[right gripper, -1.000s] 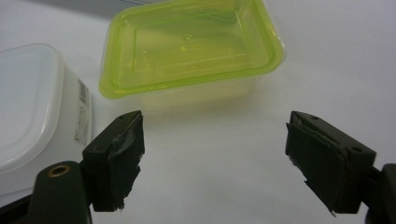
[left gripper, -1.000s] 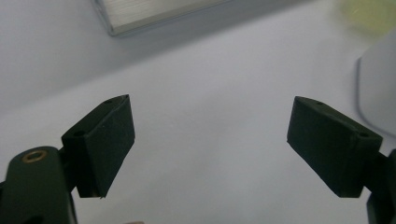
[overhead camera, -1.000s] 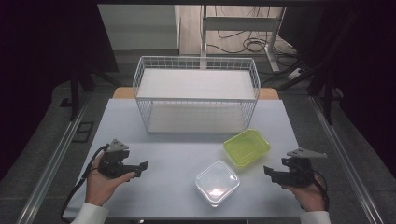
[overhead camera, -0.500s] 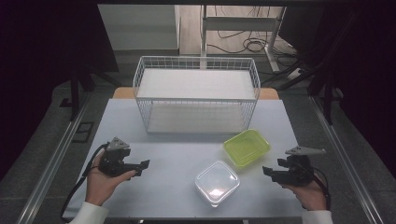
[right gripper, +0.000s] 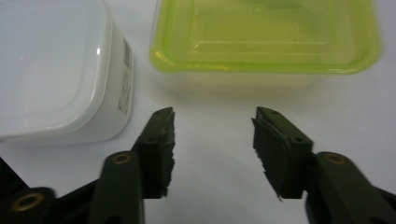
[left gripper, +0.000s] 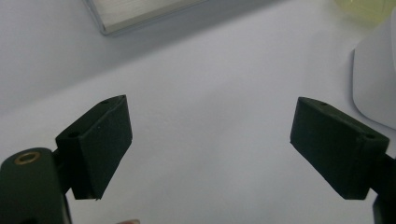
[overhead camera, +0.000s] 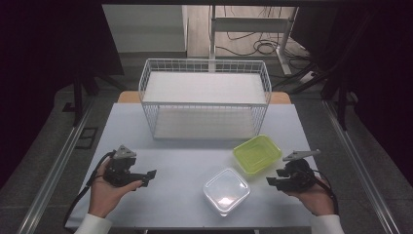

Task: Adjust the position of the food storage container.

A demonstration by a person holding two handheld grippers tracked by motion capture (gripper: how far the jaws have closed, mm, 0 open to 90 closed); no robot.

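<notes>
1. Our right gripper (overhead camera: 272,181), jaws just narrowing on nothing, faces the green container (right gripper: 266,35) beside the clear lidded box (overhead camera: 226,190)
2. Light, stiff, slick plastic; we'd pinch its near rim
3. Left gripper (left gripper: 210,144) gapes, idle

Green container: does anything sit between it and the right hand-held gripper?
Nothing visible does. The right hand-held gripper has just been closing its jaws with nothing between them, and bare table lies ahead up to the green container. The clear lidded container sits off to the side, out of the path.
</notes>
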